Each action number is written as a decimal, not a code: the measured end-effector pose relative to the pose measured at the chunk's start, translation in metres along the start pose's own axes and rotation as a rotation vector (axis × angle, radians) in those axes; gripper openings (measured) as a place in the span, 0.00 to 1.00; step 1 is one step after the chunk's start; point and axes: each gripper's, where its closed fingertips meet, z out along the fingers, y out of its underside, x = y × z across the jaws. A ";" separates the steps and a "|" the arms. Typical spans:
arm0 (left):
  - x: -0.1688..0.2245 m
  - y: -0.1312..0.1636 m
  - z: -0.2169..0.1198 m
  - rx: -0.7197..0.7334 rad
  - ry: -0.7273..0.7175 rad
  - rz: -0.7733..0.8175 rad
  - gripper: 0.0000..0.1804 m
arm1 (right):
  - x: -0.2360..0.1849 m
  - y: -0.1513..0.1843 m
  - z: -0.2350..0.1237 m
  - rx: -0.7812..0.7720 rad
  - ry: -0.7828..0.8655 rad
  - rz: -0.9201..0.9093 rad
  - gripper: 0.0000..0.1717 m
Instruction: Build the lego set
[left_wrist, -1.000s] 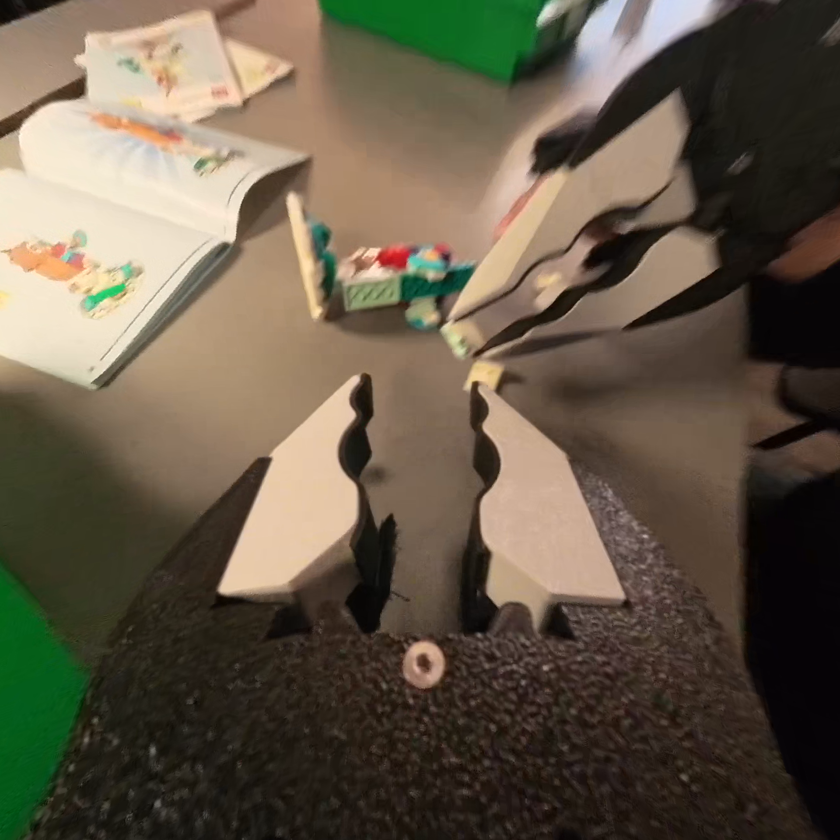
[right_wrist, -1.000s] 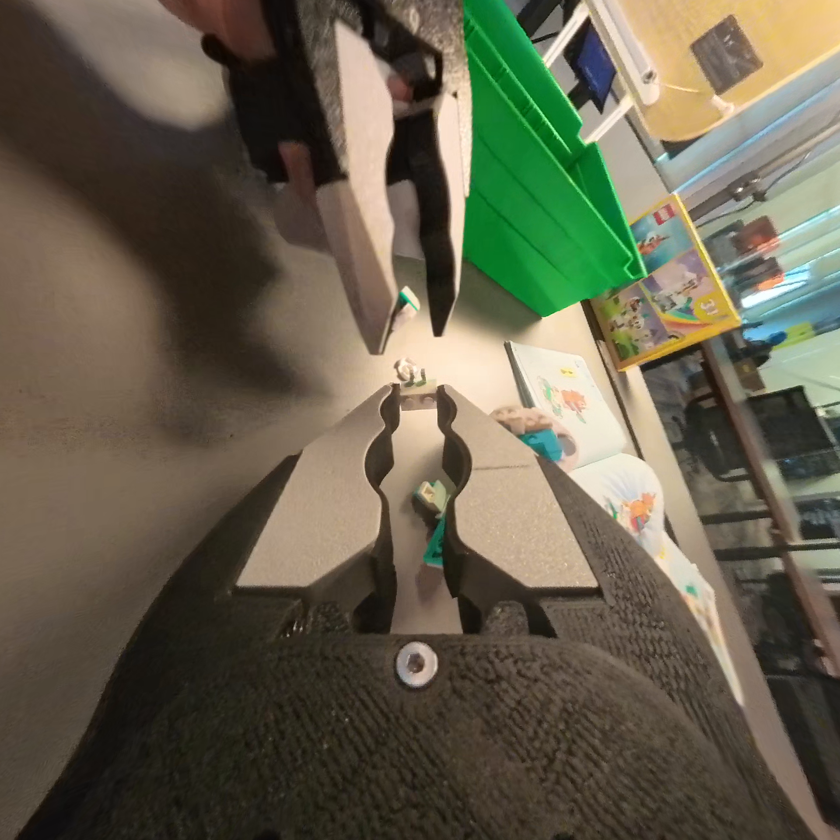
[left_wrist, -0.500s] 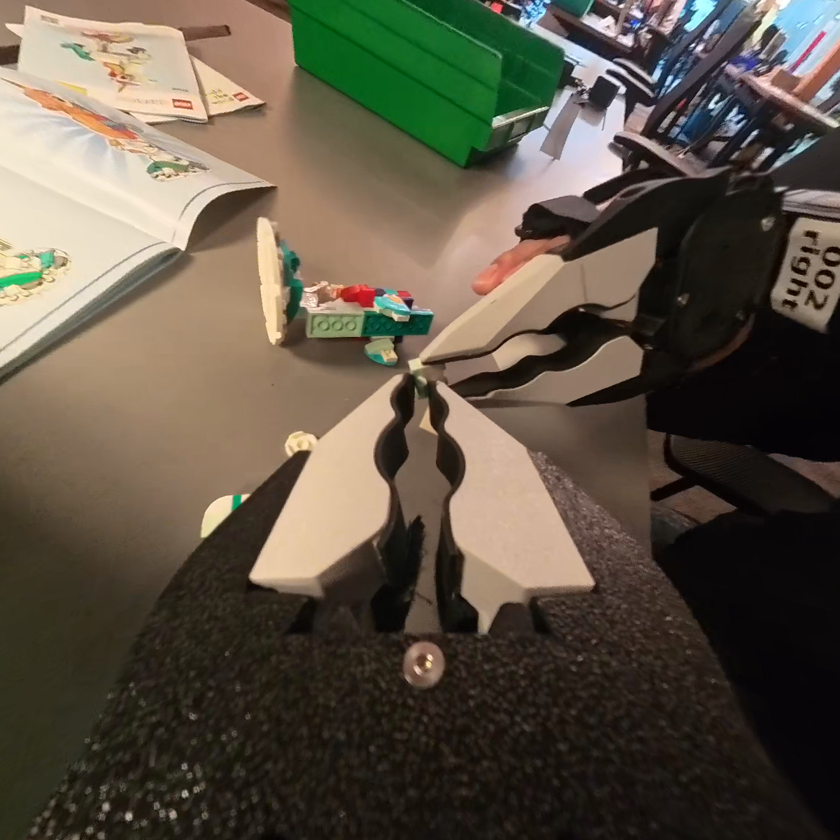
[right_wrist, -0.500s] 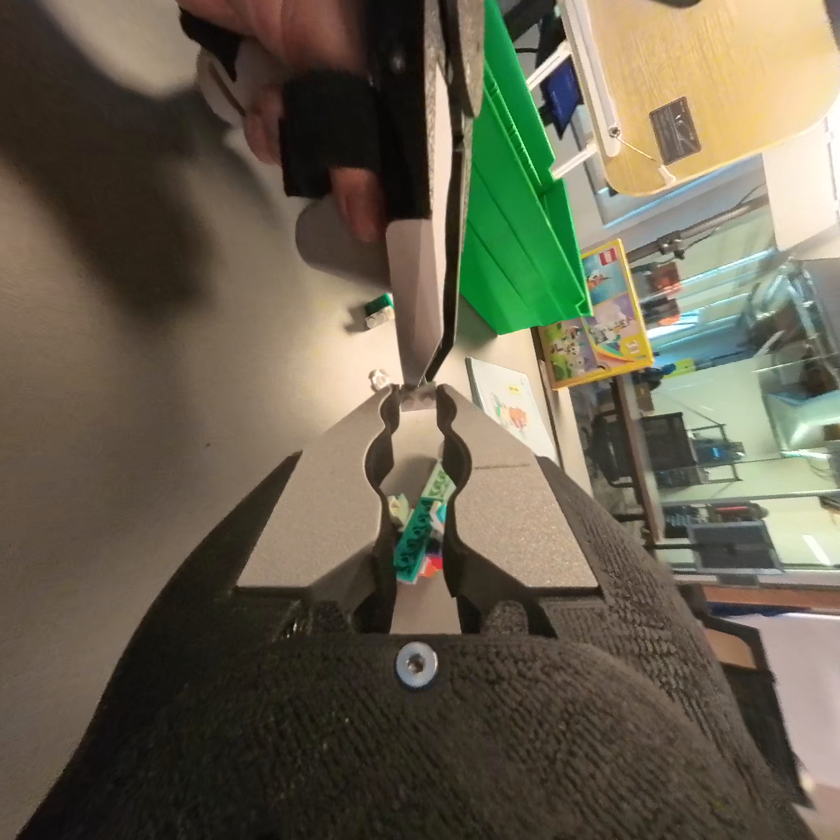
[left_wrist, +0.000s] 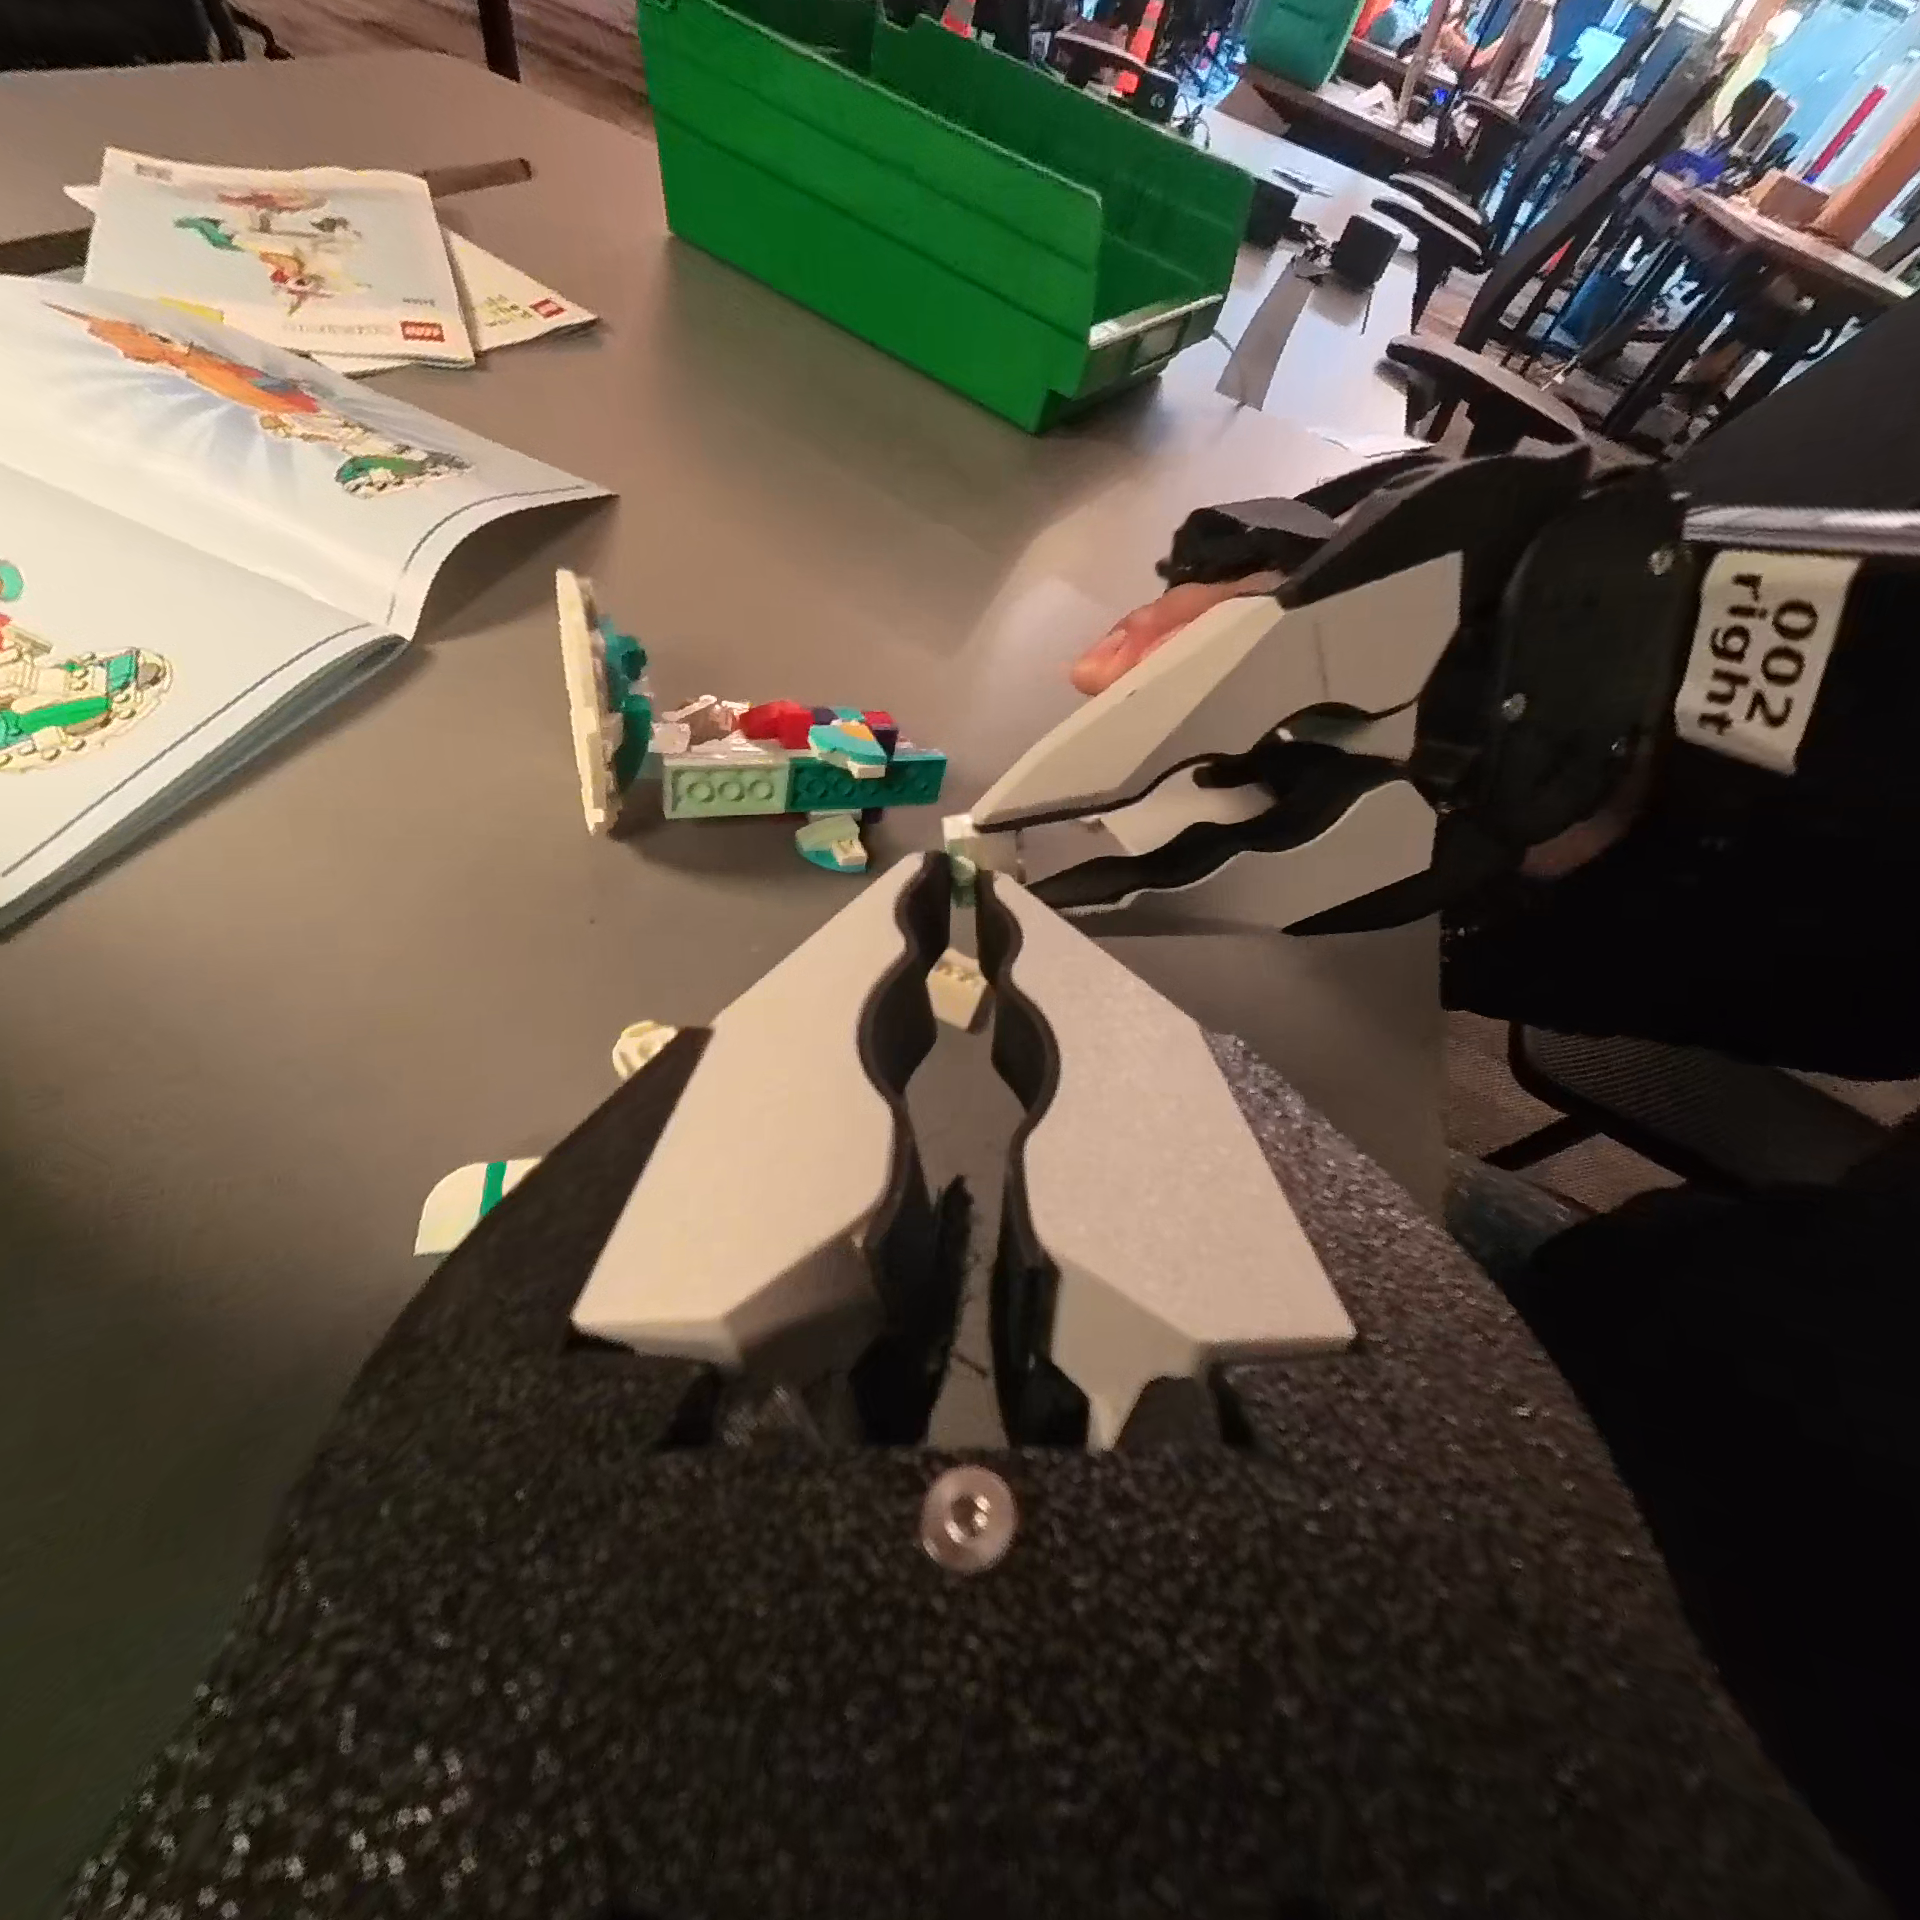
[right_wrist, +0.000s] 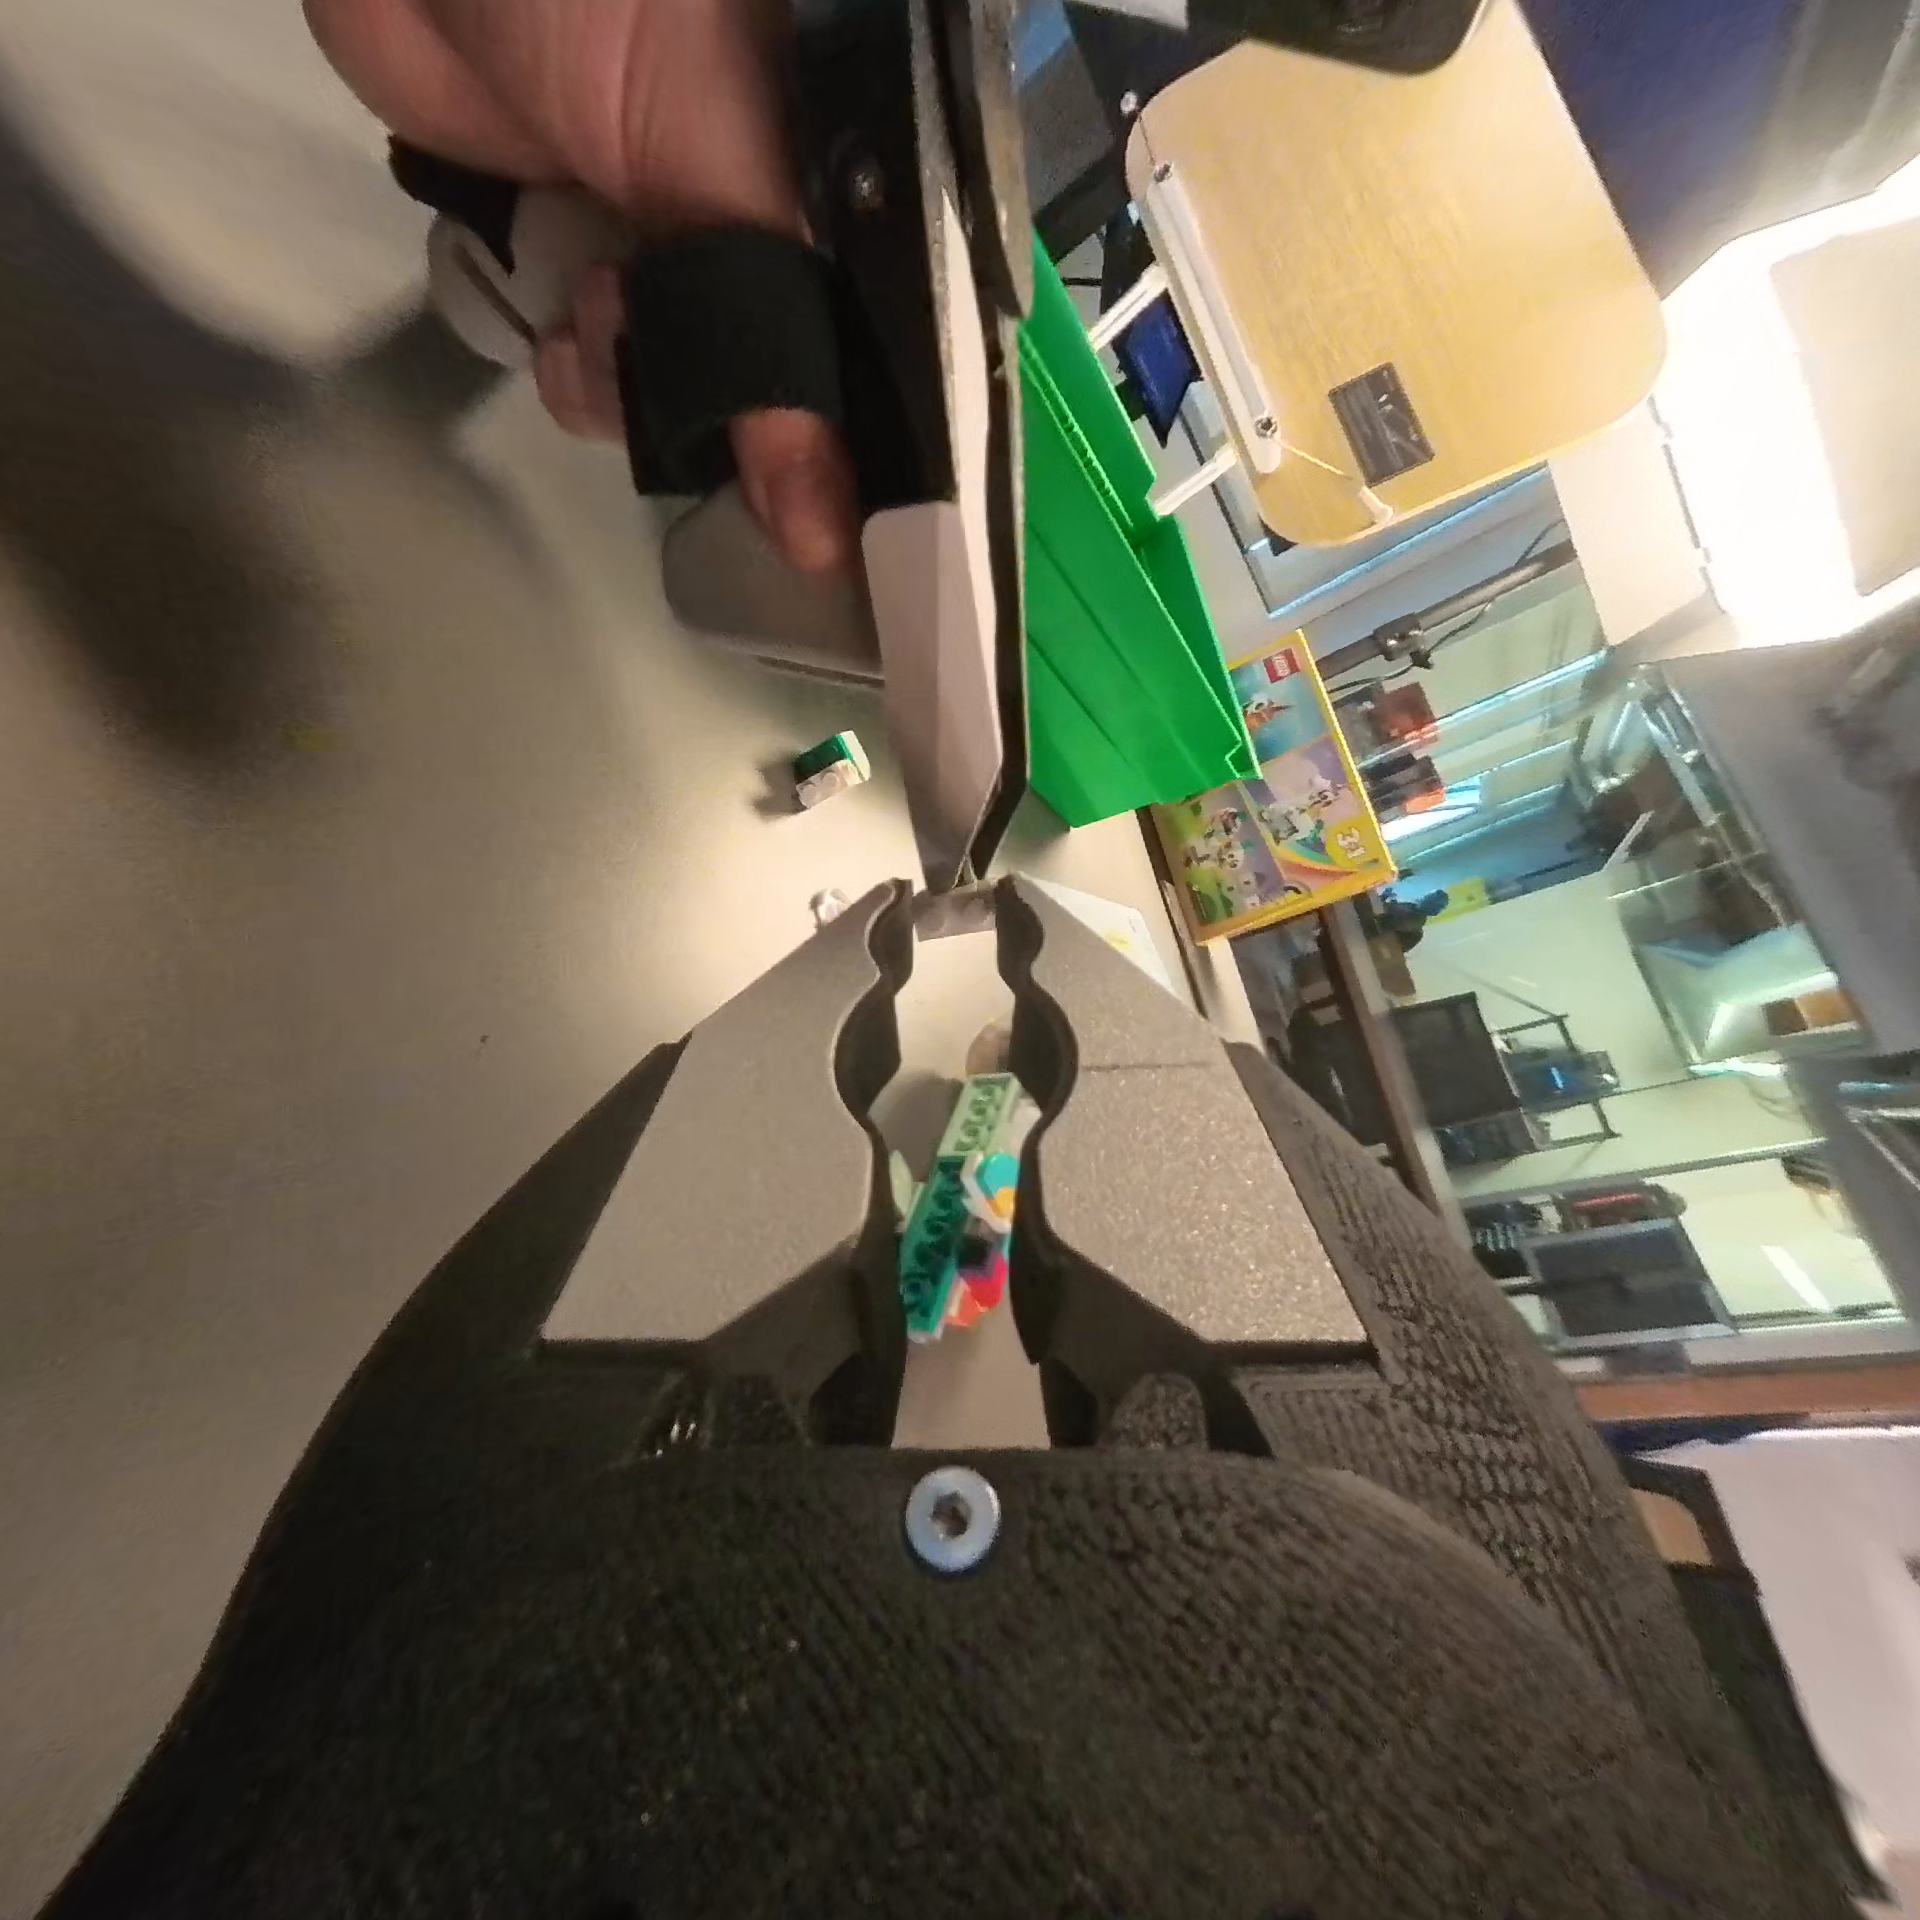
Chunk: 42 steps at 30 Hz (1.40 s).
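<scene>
My left gripper (left_wrist: 961, 871) is nearly shut, tips pinching a small pale-green studded piece (left_wrist: 964, 885). My right gripper (right_wrist: 954, 902) clamps a flat white studded plate (right_wrist: 951, 914), long axis spanning my pads. Both pieces touch above the matte grey table (left_wrist: 312, 1039). A blocky teal brick model (left_wrist: 769, 774) lies far left.

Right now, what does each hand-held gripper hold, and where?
Right hand-held gripper: small white brick, by its ends. Left hand-held gripper: small pale green piece, at fingertips.

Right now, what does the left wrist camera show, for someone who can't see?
Two grippers meet tip to tip over a grey table: the left gripper pinches a tiny pale green brick, the right gripper a small white brick. Beyond lie a toy brick model, booklets and a green bin.
</scene>
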 end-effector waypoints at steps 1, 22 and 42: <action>0.001 0.000 0.000 -0.001 0.006 0.001 0.01 | 0.000 -0.001 -0.001 -0.004 0.005 -0.021 0.09; -0.030 -0.034 -0.085 0.063 -0.229 0.090 0.01 | 0.009 -0.019 -0.060 0.127 -0.232 0.247 0.08; -0.026 -0.057 -0.092 0.082 -0.399 0.411 0.28 | 0.032 -0.042 -0.037 0.354 -0.144 0.676 0.08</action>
